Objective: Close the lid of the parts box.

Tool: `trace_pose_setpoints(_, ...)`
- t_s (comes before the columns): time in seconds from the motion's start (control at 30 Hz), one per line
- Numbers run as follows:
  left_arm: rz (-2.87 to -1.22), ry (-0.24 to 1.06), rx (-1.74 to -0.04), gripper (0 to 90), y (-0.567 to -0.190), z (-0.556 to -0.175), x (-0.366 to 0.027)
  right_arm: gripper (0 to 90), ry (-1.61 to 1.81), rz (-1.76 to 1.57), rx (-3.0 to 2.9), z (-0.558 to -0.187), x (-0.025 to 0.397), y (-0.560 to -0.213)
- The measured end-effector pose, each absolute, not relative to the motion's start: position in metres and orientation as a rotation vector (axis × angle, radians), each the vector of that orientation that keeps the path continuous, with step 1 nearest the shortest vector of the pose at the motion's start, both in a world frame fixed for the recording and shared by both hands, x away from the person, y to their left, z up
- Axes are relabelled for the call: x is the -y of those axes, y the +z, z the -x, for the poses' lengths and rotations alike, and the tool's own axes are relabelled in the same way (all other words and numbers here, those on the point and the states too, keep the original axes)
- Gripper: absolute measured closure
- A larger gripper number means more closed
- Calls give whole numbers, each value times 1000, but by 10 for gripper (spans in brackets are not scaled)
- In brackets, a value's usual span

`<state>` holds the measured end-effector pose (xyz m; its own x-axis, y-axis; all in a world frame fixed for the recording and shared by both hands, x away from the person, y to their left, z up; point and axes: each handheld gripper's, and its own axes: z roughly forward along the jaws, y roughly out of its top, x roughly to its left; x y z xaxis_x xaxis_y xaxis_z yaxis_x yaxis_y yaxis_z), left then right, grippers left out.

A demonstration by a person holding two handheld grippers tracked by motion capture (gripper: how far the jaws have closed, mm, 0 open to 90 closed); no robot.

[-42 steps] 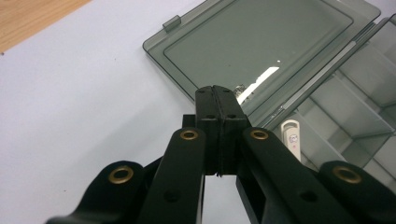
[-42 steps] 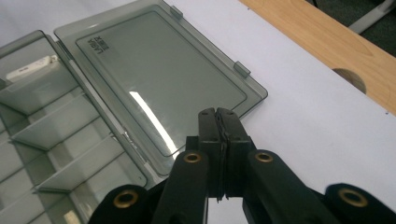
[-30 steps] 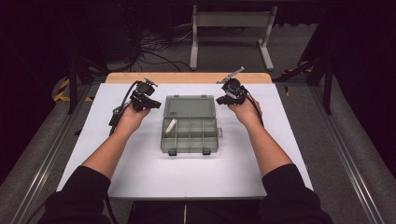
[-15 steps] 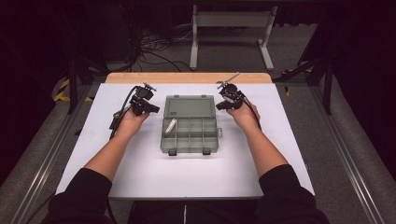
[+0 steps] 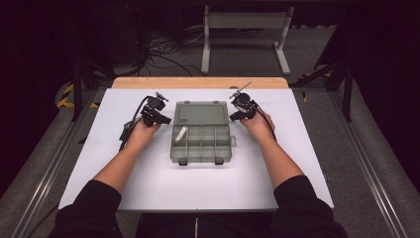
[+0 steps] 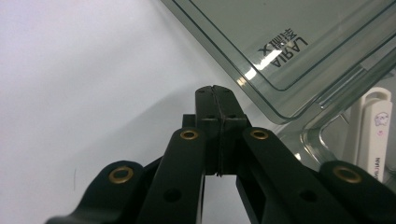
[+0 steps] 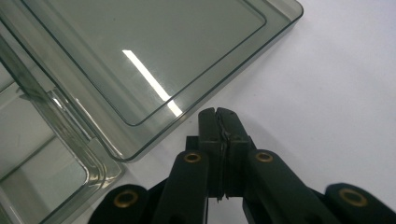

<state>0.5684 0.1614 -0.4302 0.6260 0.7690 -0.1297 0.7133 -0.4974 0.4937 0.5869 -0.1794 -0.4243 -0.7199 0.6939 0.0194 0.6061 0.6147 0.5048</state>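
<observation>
Left gripper (image 5: 163,119): jaws pressed together, just left of the box (image 5: 202,133).
Right gripper (image 5: 235,116): jaws pressed together, just right of its open lid (image 5: 202,113).

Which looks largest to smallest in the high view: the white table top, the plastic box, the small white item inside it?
1. White table top, by far the largest.
2. Plastic box, lying open at the middle.
3. Small white item, in a left compartment of the box.
No pair looks close.

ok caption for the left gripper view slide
Left gripper, jaws shut, beside the open lid of a clear box.
</observation>
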Motion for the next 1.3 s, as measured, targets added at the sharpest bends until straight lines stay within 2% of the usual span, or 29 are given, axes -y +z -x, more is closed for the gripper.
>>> trace_pose_setpoints(1.3, -2338, 115, -1145, 899, -439, -572, -155, 896, 739, -1079, -2690, -590, 177, -430)
